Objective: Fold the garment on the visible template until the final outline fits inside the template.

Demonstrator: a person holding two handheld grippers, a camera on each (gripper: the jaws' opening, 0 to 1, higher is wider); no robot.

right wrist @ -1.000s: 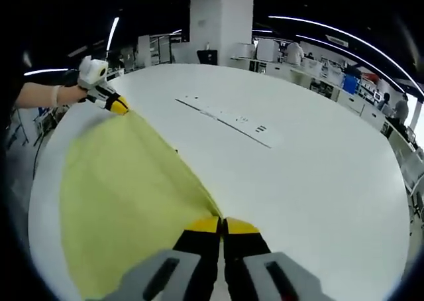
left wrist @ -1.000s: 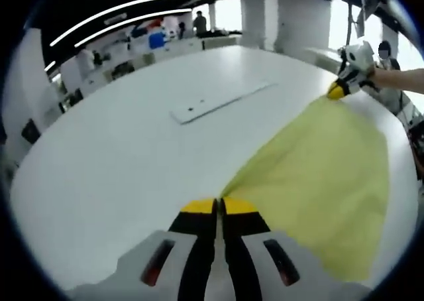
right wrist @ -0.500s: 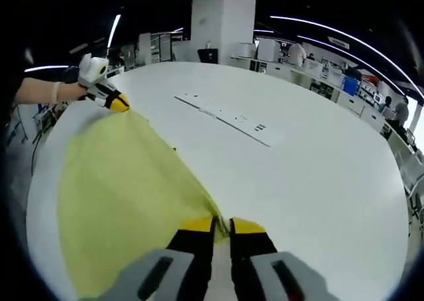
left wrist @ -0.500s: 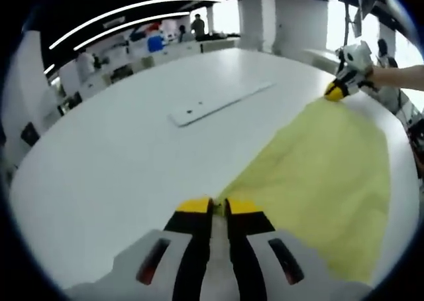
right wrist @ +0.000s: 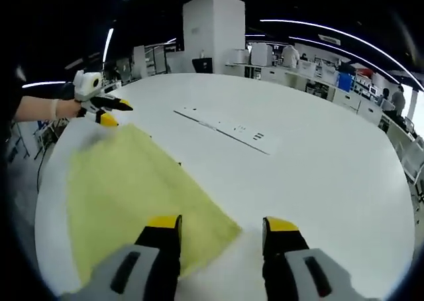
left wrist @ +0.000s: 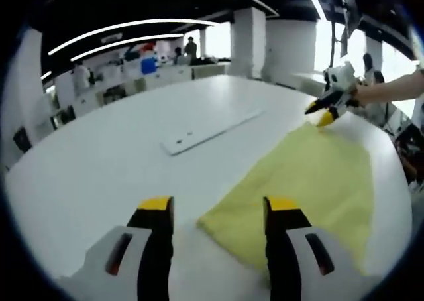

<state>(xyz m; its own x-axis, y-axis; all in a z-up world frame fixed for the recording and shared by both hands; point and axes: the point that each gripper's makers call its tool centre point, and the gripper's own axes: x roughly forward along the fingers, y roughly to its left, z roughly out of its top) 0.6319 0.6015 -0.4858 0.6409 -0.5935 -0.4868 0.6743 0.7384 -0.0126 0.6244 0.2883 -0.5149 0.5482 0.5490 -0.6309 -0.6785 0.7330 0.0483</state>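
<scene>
Both tongs, left point(left wrist: 215, 211) and right point(right wrist: 222, 227), are hanging wide open, gripping nothing; the yellow garment point(left wrist: 311, 181) is lying flat on the white desk point(left wrist: 99, 162), further folds probably remaining.

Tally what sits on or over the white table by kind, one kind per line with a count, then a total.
Yellow garment: 1
White template strip: 1
Hand-held tools, left tool and right tool, both with jaws spread: 2
Total: 4
</scene>
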